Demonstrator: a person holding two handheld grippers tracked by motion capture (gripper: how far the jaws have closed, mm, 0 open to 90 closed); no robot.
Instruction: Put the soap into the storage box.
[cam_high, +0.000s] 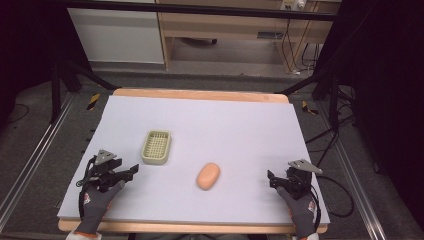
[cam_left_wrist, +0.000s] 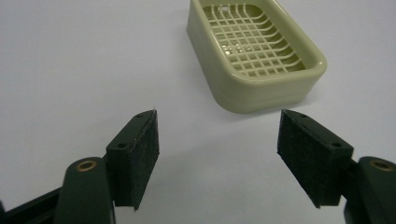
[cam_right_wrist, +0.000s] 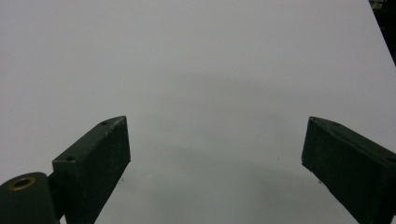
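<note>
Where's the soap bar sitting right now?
In the high view, the soap bar lies bare on the white table mat, near its front middle, just right of the green soap dish and apart from it.

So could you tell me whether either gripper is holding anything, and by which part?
Nothing is held: the left gripper and right gripper are both open, apart from the soap dish and soap bar.

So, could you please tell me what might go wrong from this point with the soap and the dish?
1. The soap bar is rounded and smooth, so it may slip or squirt out when pinched by the right gripper, whose jaws stand wide open and apart from it.
2. The soap dish is light and lies loose on the table; the open left gripper, aimed just short of it, could shove it away.
</note>
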